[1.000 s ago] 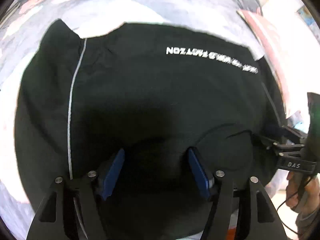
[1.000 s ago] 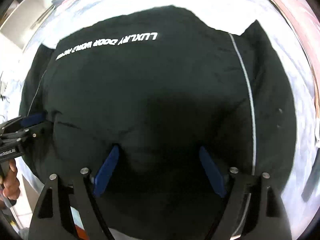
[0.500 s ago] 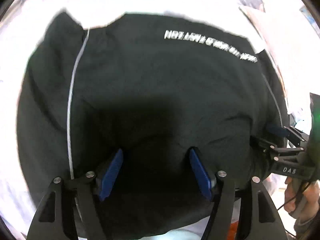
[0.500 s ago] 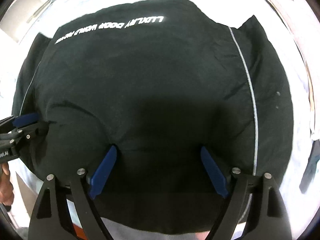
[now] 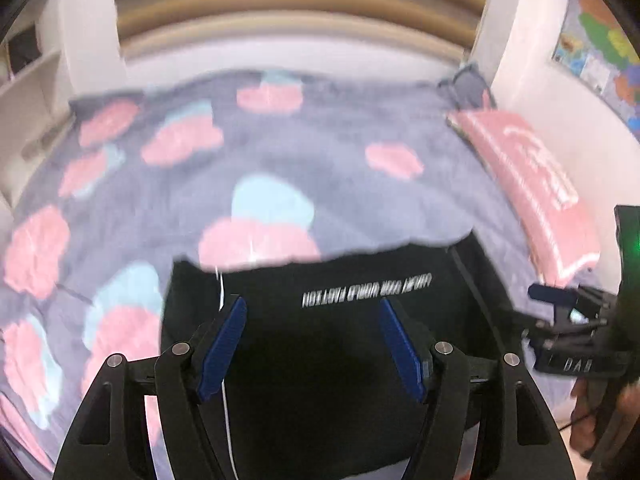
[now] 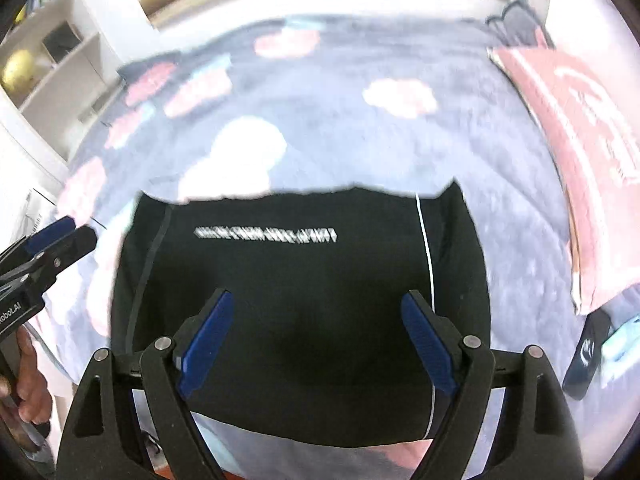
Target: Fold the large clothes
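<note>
Lying folded: black garment (image 6: pixel 304 280), white lettering | left gripper (image 5: pixel 312 344), right gripper (image 6: pixel 316 340): released, empty

White lettering (image 6: pixel 265 234) on black garment (image 6: pixel 304 280): motion-smeared, unreadable. Garment near hem hidden behind gripper frames, left view. Pink cushion (image 5: pixel 532 184): print blurred. Dark object (image 6: pixel 587 356) at right edge: unidentifiable.

Both grippers (image 5: pixel 310 344) (image 6: pixel 318 344) wide apart, empty
</note>
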Demonstrator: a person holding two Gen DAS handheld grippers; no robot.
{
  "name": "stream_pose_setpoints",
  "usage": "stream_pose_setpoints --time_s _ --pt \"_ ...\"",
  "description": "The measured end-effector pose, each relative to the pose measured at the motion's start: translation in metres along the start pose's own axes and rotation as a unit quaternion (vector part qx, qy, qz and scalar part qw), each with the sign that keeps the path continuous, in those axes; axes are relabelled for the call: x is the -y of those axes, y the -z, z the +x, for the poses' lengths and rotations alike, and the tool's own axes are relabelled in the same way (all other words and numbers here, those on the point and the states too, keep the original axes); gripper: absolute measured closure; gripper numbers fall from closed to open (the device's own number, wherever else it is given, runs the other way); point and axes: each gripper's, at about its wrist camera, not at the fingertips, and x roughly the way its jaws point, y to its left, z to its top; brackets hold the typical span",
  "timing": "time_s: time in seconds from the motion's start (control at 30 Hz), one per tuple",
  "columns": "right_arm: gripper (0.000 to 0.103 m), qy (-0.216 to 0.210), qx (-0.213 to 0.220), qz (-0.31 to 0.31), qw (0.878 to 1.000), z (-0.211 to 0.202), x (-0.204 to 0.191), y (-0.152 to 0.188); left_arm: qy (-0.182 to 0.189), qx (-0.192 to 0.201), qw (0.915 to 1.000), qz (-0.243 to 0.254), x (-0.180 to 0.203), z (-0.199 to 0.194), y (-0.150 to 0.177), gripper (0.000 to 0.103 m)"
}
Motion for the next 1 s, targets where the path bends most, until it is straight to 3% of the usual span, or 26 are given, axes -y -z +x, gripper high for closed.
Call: stream_pose_setpoints --time_s 0.23,0.47,0.6,0.8,1.0 --pt "0.015 0.002 0.039 0.001 0.999 -0.048 -0.033 -0.021 -0.013 0.047 0.9987 0.017 0.027 -0.069 -0.035 0.033" --pt "0.015 0.012 0.056 0.013 0.998 -0.074 -0.045 -0.024 -0.052 0.067 0.996 0.029 0.046 -0.102 -0.036 0.033" --pt "0.015 0.027 0.045 0.01 0.999 -0.065 -0.048 -0.019 -0.034 0.053 0.998 -0.004 0.044 -0.094 -0.025 0.033" --pt "0.015 0.029 0.017 0.013 0.999 -0.041 -0.049 -0.011 -0.103 0.012 0.9946 -0.006 0.038 -0.065 -0.009 0.033" --pt "0.015 0.031 -0.006 0.013 0.999 -0.025 -0.048 -0.006 -0.087 -0.032 0.9953 -0.029 0.024 -0.049 0.006 0.033"
